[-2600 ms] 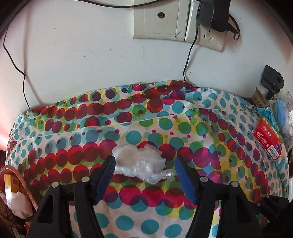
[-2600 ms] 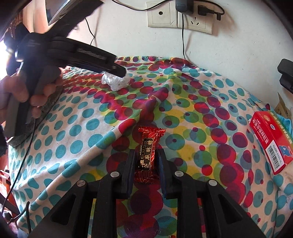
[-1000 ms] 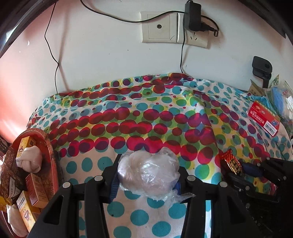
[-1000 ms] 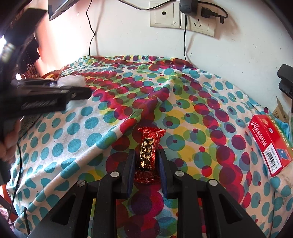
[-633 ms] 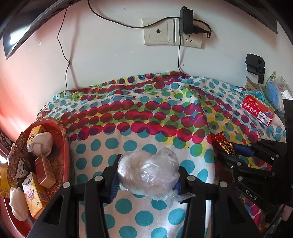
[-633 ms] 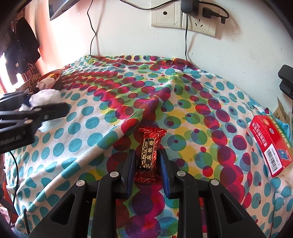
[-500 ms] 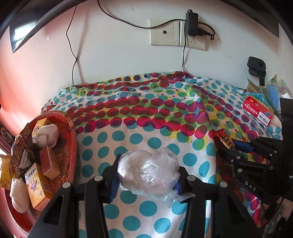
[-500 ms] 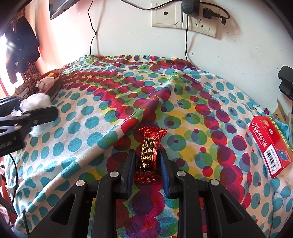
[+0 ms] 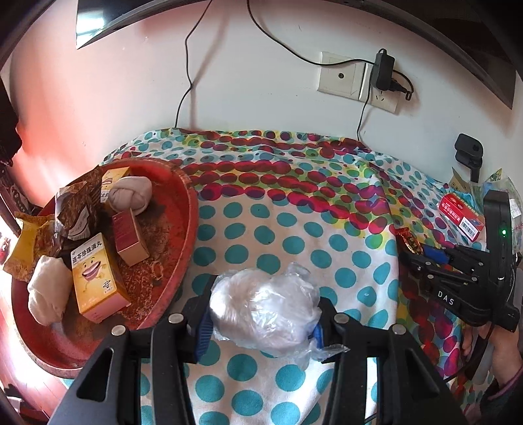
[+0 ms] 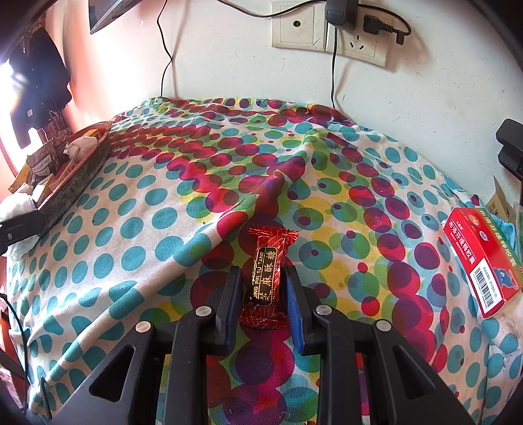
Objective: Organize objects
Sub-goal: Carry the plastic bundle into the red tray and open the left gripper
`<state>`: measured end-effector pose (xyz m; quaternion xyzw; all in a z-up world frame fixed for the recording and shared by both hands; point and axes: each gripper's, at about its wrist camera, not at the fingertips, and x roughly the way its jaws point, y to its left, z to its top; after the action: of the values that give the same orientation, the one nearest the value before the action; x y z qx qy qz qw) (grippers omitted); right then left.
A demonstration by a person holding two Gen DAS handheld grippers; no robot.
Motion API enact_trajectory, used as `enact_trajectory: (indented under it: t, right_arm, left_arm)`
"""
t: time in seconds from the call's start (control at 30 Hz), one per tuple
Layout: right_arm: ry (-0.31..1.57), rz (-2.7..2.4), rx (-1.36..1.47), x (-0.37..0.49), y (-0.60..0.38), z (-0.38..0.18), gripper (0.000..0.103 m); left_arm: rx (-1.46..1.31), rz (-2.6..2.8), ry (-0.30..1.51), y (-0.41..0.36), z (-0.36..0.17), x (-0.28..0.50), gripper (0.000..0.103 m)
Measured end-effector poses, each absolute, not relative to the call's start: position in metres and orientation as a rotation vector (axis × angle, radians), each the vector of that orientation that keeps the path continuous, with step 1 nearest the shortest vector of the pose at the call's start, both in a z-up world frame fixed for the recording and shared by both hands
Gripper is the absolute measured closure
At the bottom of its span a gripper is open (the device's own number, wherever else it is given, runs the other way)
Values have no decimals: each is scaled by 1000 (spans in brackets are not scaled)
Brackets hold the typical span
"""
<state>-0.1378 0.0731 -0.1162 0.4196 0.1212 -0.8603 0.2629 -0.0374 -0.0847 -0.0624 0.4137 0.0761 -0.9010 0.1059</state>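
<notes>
My left gripper (image 9: 263, 314) is shut on a crumpled clear plastic bundle (image 9: 261, 300) with something white inside, held just above the dotted cloth (image 9: 294, 229). The red tray (image 9: 186, 229) lies immediately to the left of it. In the right wrist view my right gripper (image 10: 263, 278) is shut on a red candy bar (image 10: 265, 258) with a gold-lettered black label, resting on the cloth. The left wrist view shows that same candy bar (image 9: 410, 243) and right gripper (image 9: 416, 253) at the far right.
The tray holds a yellow box (image 9: 94, 278), a brown-red box (image 9: 129, 242), pale knotted bundles and torn wrappers. A red medicine box (image 10: 480, 261) lies at the cloth's right edge. Wall sockets (image 10: 327, 29) with hanging cables are behind. A person's hand (image 9: 503, 353) grips the right tool.
My left gripper has carried the plastic bundle leftward, so the red tray now fills the left of its view. The right gripper and candy bar have stayed put.
</notes>
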Motion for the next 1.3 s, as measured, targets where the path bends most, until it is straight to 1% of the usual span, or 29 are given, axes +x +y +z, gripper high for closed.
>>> enact_trajectory:
  t: [0.23,0.53,0.77,0.93,1.2,1.3]
  right_arm:
    - [325,-2328,1136,-137,72,-116,77]
    - [325,-2331,1136,-136,72,-117,77]
    - [327,-2333,1137,-135,70,-117,77]
    - [327,-2335,1137,-135,70,-117,77]
    - [327,-2337,1138,-135,69,-117,77]
    - [327,-2338,1139,-135,69,-117,77]
  left_arm:
    - [1197,-2609,365,-120,-62,-18,56]
    - [1143,-2562,436,-163,-53,-3,56]
    - [1128,-2537,423,-190,-47,-5,56]
    - [1170,-2515,372,-206,-50,-18,56]
    - [1202,-2494,400,-231,-50,-42,55]
    - [1230,-2497,368,-234,-51,-54,55]
